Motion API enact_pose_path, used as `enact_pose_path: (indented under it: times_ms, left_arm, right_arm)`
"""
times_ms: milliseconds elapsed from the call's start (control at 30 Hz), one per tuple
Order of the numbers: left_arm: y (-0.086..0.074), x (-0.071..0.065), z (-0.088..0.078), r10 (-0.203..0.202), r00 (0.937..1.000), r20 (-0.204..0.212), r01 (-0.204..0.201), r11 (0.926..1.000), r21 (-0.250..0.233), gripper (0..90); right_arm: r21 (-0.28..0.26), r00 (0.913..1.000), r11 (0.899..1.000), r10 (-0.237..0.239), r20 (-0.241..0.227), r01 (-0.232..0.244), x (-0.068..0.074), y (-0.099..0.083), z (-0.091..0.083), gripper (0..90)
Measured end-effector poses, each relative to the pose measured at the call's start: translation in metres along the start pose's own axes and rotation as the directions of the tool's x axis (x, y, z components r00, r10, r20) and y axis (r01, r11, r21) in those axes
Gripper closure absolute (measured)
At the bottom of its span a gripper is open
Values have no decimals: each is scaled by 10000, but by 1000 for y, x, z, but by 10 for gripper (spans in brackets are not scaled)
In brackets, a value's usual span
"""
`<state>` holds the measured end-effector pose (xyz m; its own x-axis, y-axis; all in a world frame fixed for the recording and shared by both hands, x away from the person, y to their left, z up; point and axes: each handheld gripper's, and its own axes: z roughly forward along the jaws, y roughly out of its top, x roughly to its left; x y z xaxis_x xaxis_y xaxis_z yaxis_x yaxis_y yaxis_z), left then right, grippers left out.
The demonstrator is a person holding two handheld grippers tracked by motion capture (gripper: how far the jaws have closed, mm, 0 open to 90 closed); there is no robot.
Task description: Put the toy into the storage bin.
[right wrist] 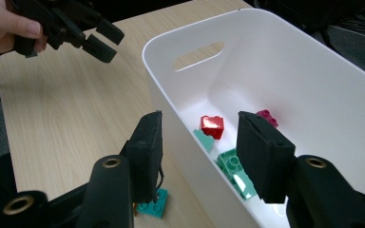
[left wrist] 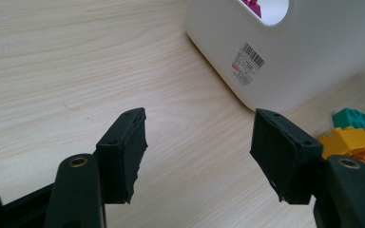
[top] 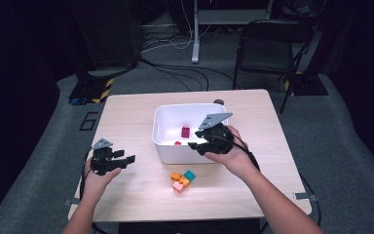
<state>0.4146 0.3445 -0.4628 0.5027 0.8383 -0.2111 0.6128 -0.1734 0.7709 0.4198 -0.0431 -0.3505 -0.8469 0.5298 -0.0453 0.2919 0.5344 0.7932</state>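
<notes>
One pale wooden desk [top: 131, 117] takes up the middle of the high view, with grey floor around it and a black folding chair [top: 268, 46] at the upper right of the frame. At the desk's centre sits a white bin [top: 168, 146] with a cut-out handle; in the left gripper view it fills the upper right, a barcode label [left wrist: 247, 62] on its wall.

Both hands come in from the bottom of the high view. The right gripper [top: 200, 145] hangs over the bin's near rim at frame centre; in the right gripper view its fingers [right wrist: 145, 156] are spread wide with nothing between them, one on each side of the bin's wall. The left gripper [top: 122, 159] hovers at the lower left over bare desk, well apart from the bin; in its own view its fingers [left wrist: 123, 152] are likewise wide apart and hold nothing.

Inside the bin lie small bricks: a green brick [right wrist: 235, 173], a red brick [right wrist: 212, 127] and a magenta brick [right wrist: 268, 117]. Just below the bin in the high view, a small block cluster [top: 182, 180] of orange, teal and pink pieces rests on the desk, between the two hands.
</notes>
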Motion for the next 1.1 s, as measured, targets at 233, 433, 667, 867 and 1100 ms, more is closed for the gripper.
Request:
enact_pose_path:
  times_ms: [233, 433, 667, 867, 1100]
  left_arm:
    - [0, 0, -1, -42, 10000, -17, 42, 10000, -19, 359]
    - [0, 1, -1, -15, 10000, -27, 15, 10000, -48, 359]
    - [0, -1, -1, 5, 10000, -17, -5, 10000, 16, 359]
    - [-1, 0, 0, 10, 10000, -32, -10, 10000, 27, 359]
    - [-1, 0, 0, 35, 10000, -23, -35, 10000, 40, 359]
  right_arm:
    - [141, 9998, 9997, -189, -5, 189, 14, -19, 9, 515]
    - [86, 9999, 9999, -50, -160, 52, 22, -32, 14, 515]
    - [41, 9994, 9996, 263, -239, -262, 28, -52, 23, 517]
    - [185, 9996, 9995, 268, -3, -268, 31, -72, 35, 519]
    - [230, 9989, 9987, 440, 184, -444, 32, -88, 51, 521]
